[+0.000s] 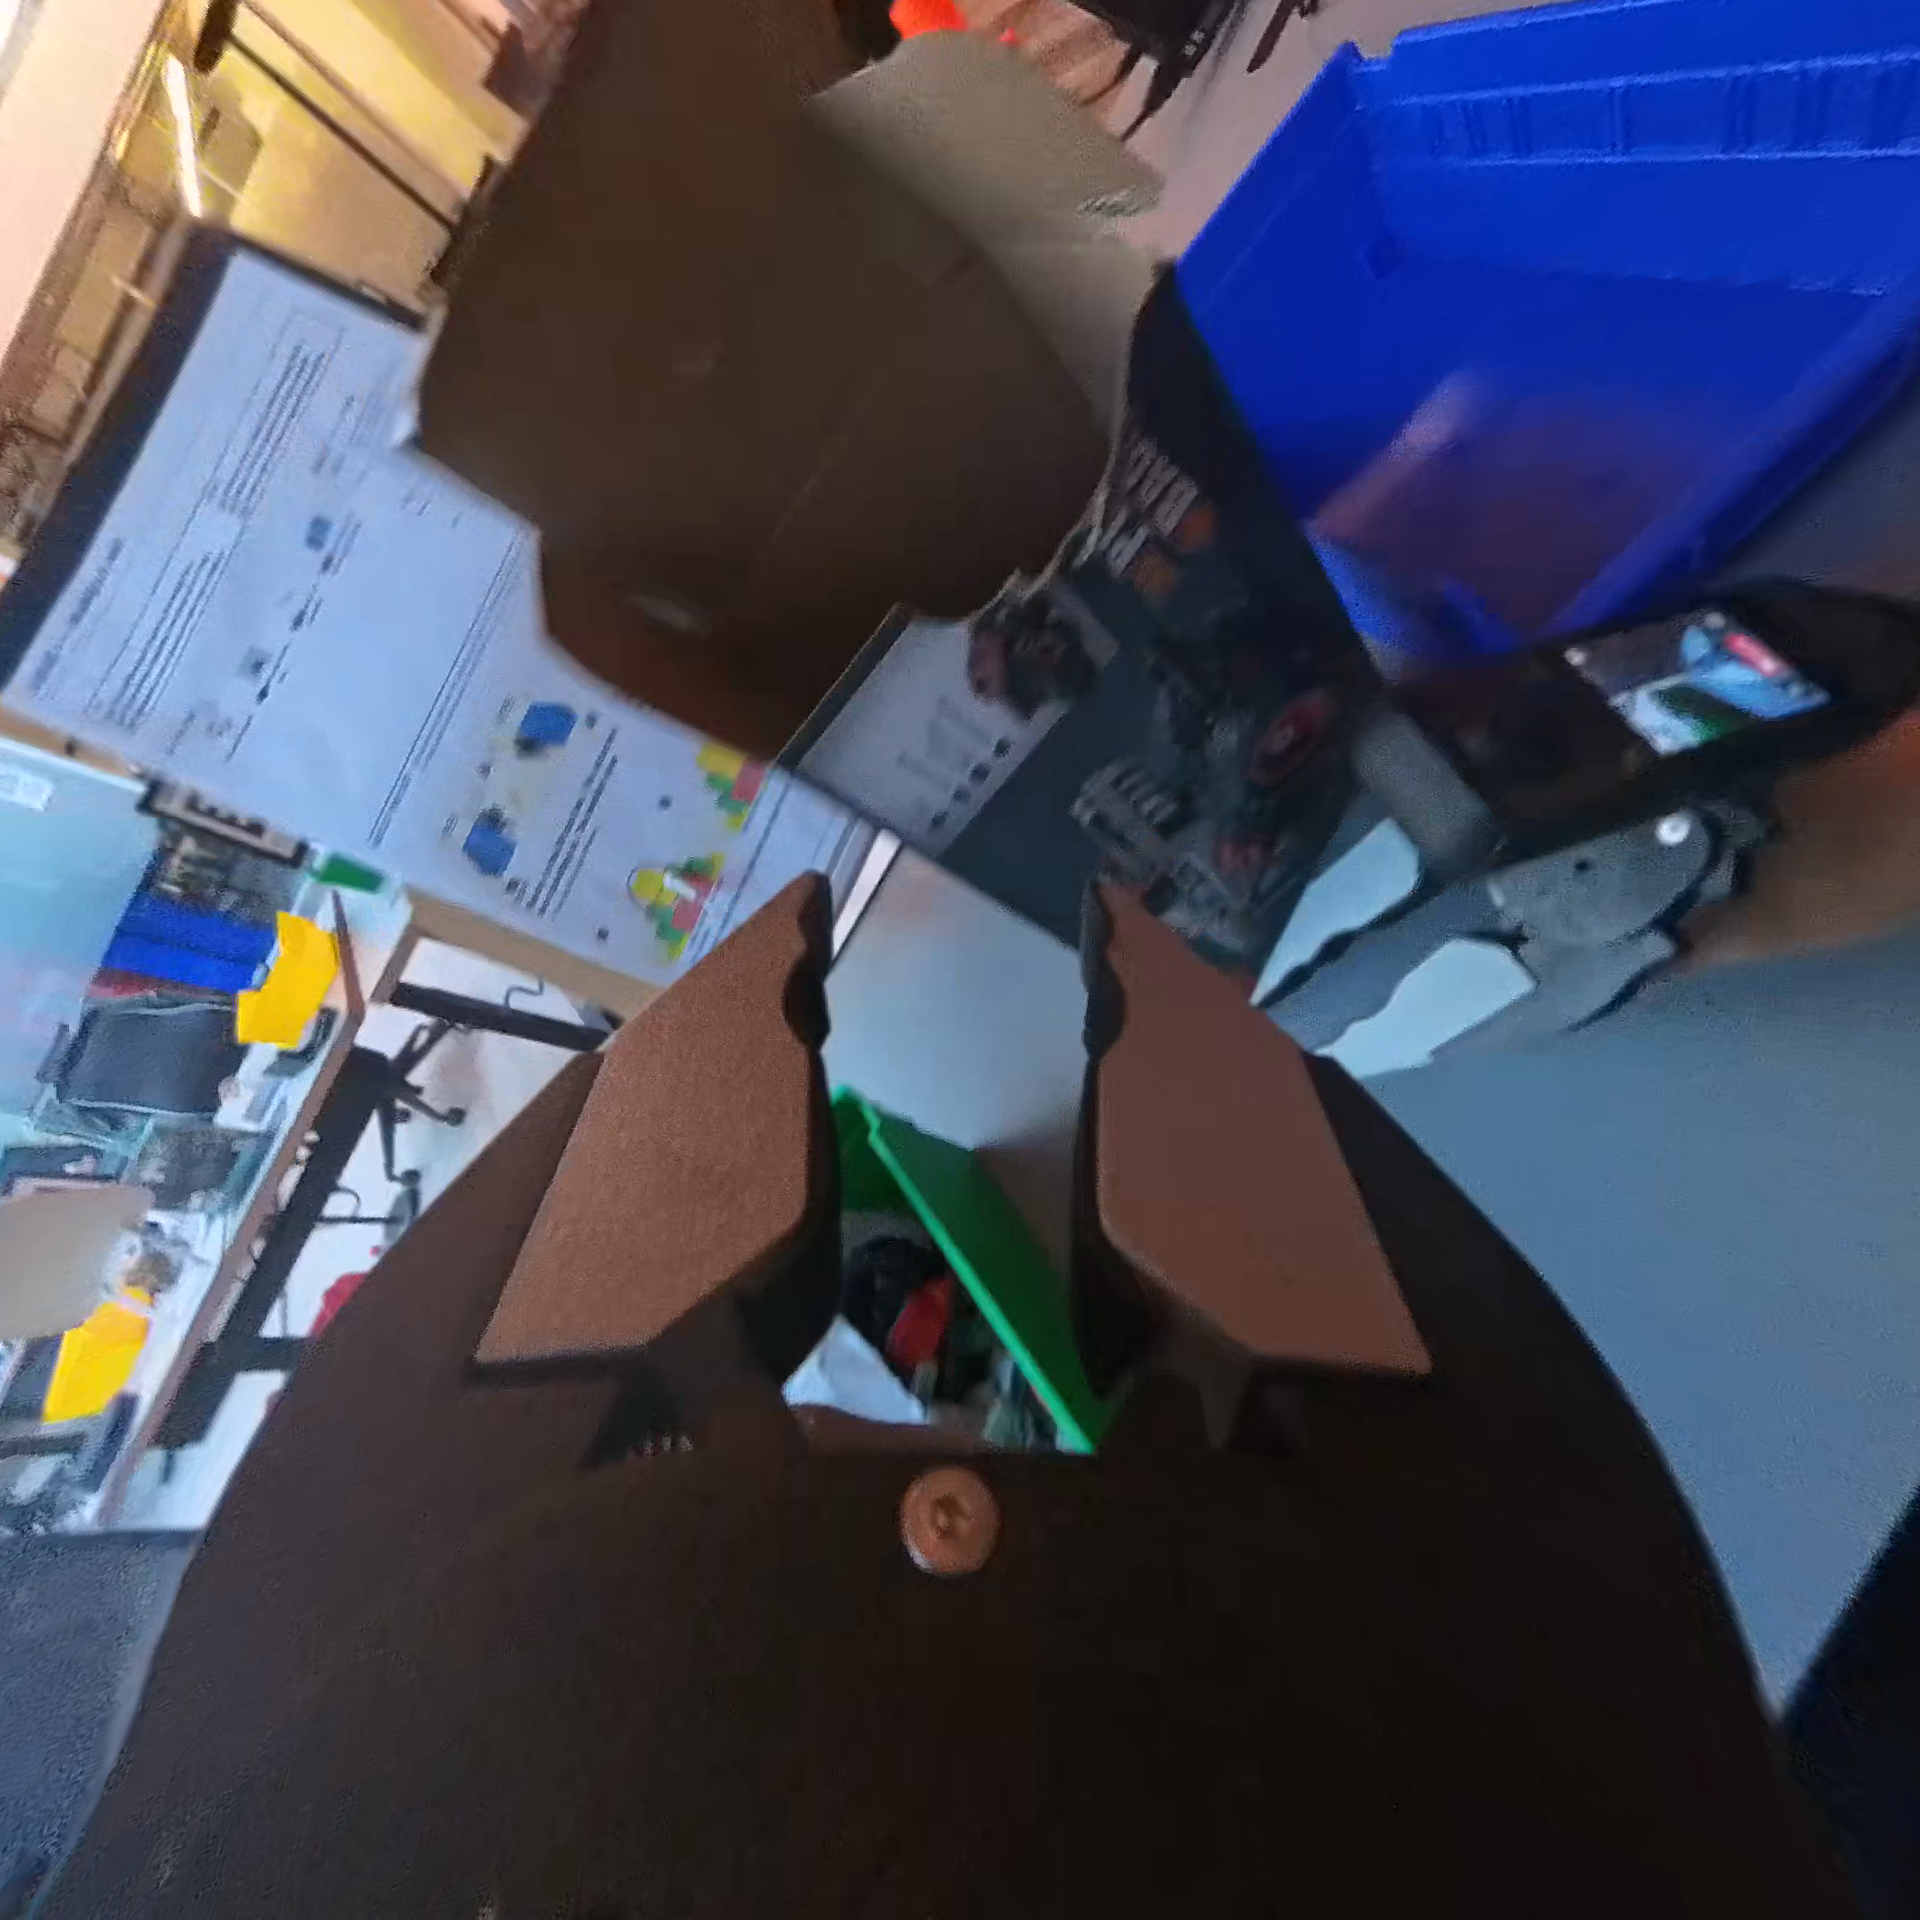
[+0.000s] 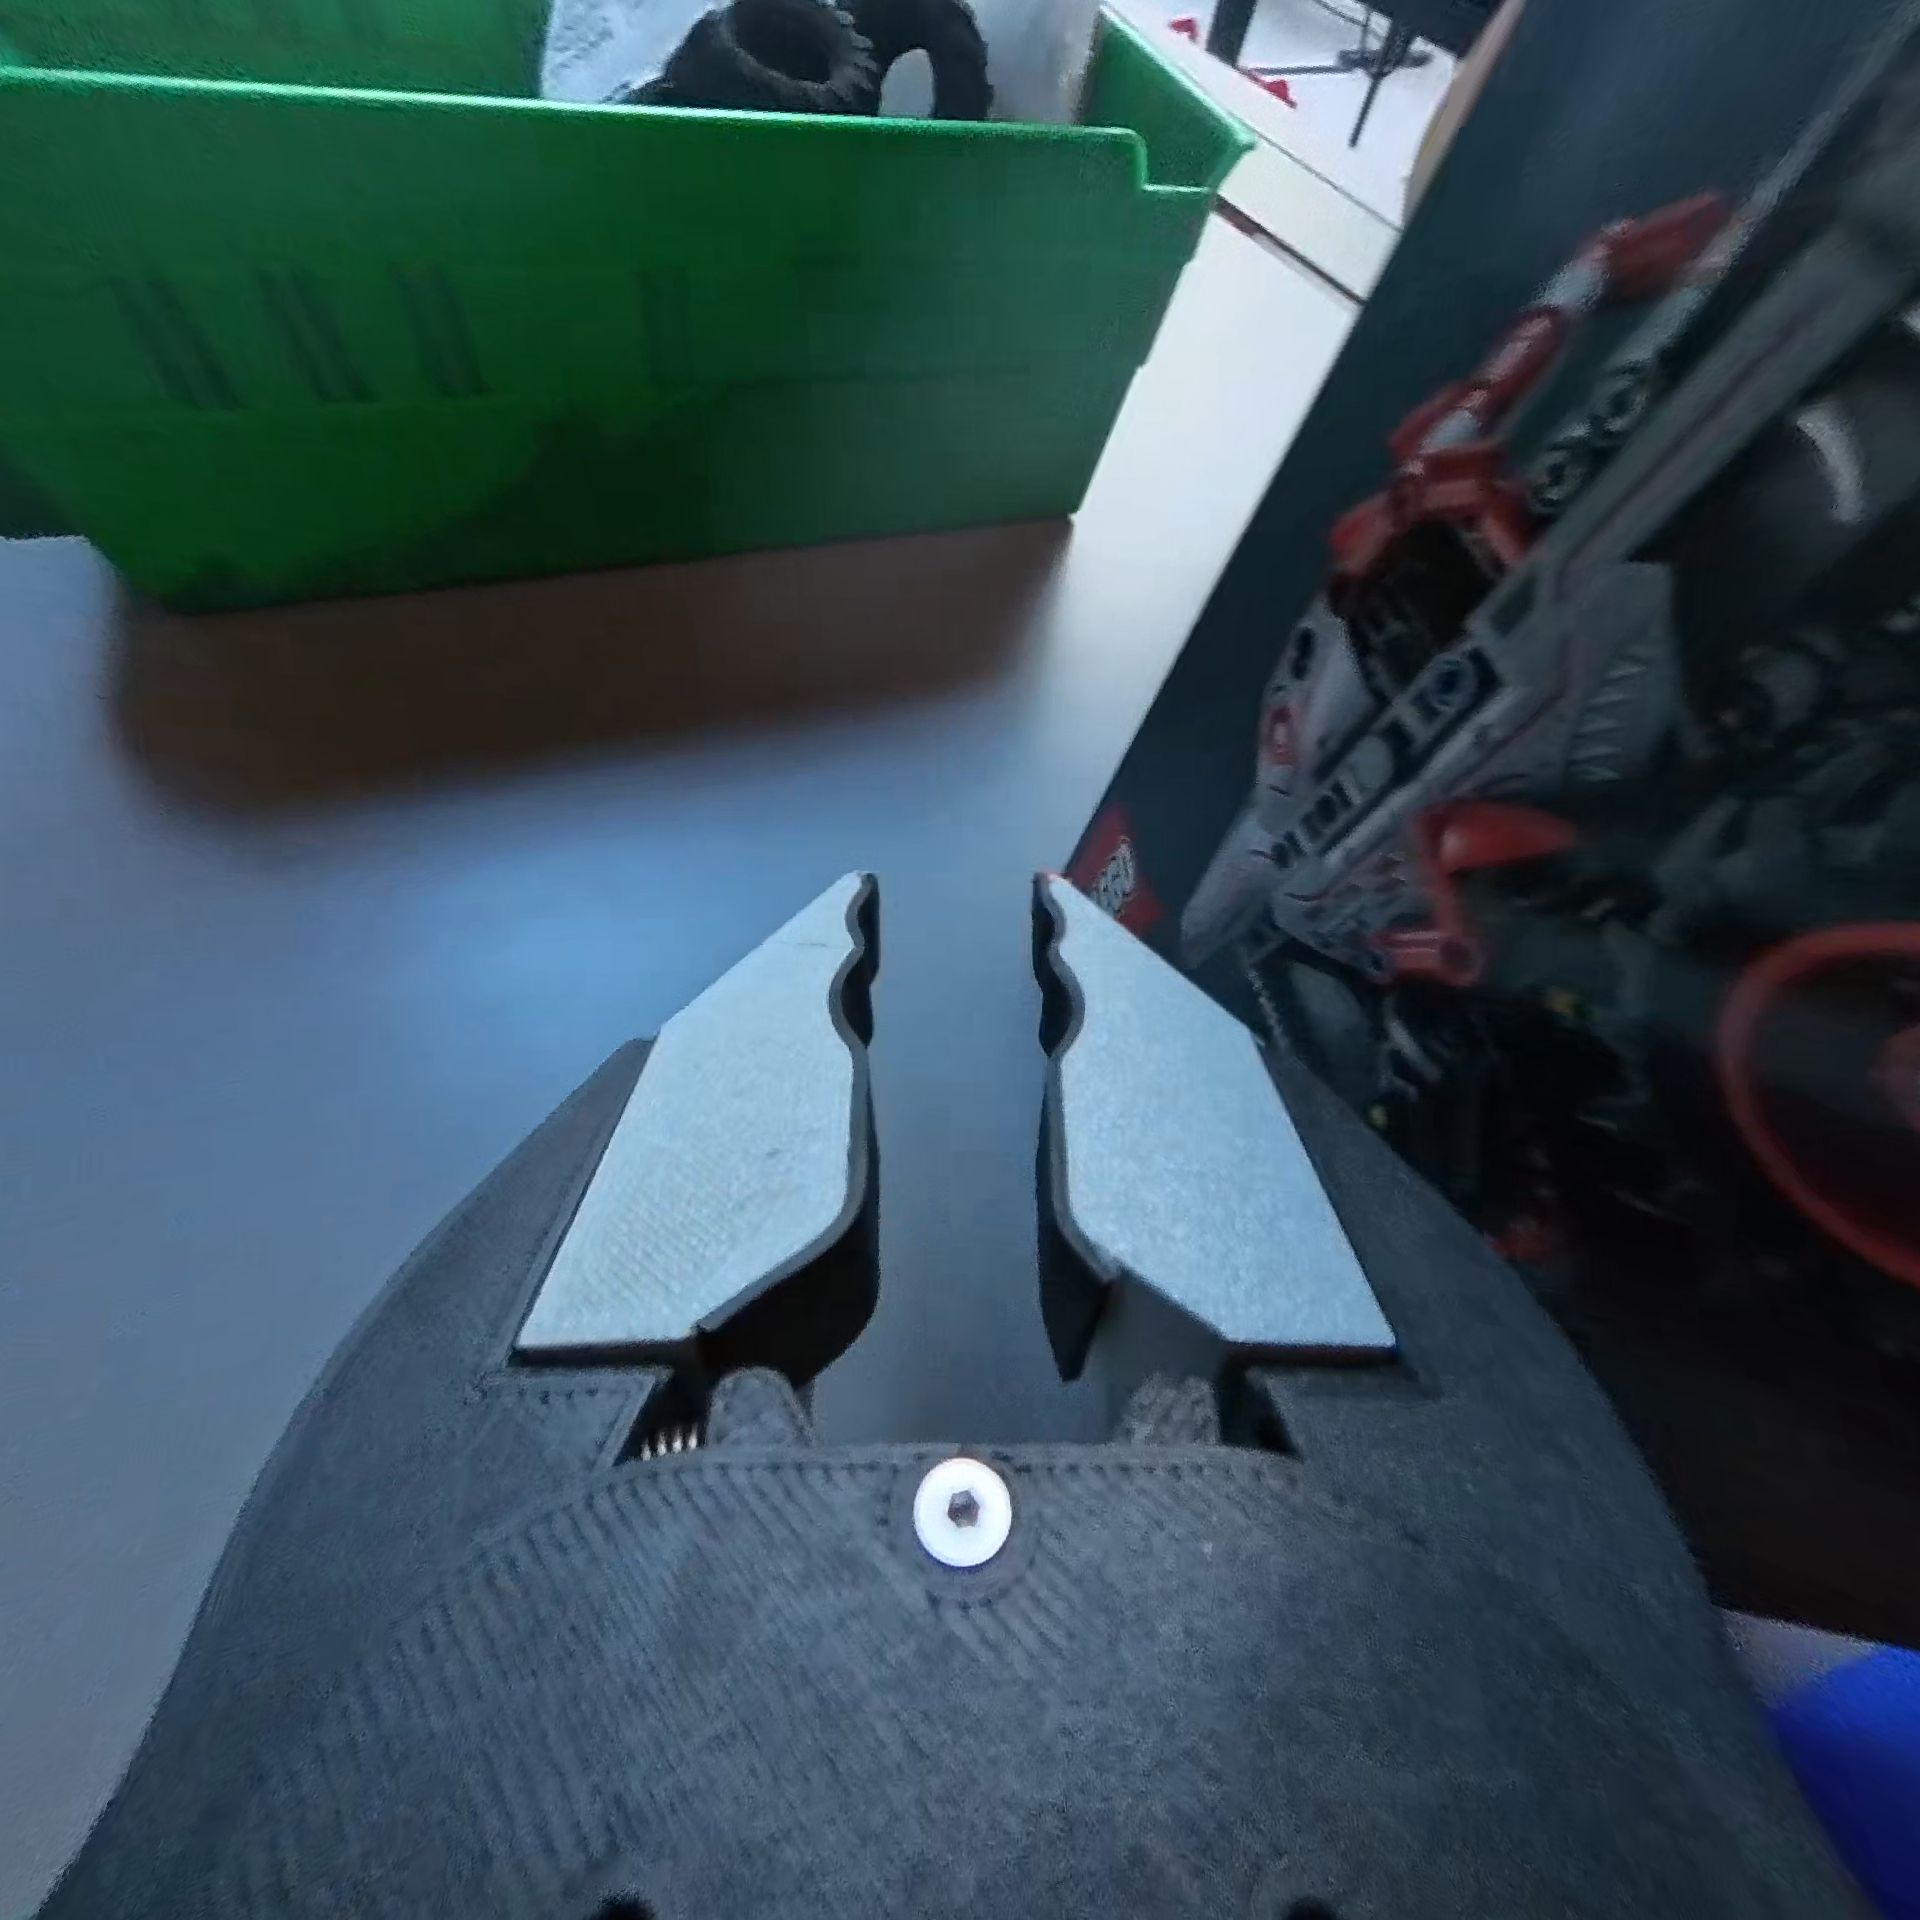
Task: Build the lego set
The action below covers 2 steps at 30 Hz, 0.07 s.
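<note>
My left gripper is open and empty, raised and tilted above a green bin that holds black and red lego parts. My right gripper is open and empty, low over the grey table. It also shows in the left wrist view, held by a hand at the right. The green bin stands just ahead of it, with black tyres inside. The dark lego set box with a picture of a red and grey vehicle stands to its right, and shows in the left wrist view too.
A blue bin stands behind the box at the upper right. A dark brown blurred patch fills the upper middle of the left wrist view. A white instruction sheet lies at the left. Desks, a chair and yellow bins stand beyond the table's edge.
</note>
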### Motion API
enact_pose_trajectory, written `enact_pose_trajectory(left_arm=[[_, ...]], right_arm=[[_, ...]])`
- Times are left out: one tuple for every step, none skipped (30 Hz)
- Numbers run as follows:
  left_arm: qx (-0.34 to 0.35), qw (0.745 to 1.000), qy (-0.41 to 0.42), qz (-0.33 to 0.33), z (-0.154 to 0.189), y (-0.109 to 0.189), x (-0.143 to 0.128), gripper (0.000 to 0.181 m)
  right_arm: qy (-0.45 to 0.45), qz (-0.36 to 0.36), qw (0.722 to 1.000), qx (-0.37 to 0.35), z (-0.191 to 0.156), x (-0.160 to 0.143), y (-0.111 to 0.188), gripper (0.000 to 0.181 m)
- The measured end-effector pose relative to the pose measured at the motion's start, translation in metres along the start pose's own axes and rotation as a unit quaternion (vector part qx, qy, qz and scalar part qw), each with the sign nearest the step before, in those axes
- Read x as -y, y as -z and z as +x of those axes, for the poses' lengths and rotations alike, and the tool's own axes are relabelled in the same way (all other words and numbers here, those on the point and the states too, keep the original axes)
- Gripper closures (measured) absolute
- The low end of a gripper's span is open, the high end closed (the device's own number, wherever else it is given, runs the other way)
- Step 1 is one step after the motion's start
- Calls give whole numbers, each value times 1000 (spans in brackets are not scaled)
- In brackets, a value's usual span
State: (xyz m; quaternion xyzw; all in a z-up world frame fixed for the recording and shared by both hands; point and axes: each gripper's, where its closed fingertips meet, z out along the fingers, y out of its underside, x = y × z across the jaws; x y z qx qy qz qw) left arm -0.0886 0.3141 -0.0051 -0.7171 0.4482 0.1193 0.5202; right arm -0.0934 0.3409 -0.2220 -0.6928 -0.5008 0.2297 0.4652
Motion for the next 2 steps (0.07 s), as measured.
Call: enact_pose_trajectory(left_arm=[[5, 1000, 15, 0, -11, 14, -11, 138], [16, 999, 32, -5, -25, 27, -27, 139]], right_arm=[[7, 1, 1000, 2, -3, 1, 0, 154], [16, 6, 1000, 3, -5, 2, 2, 154]])
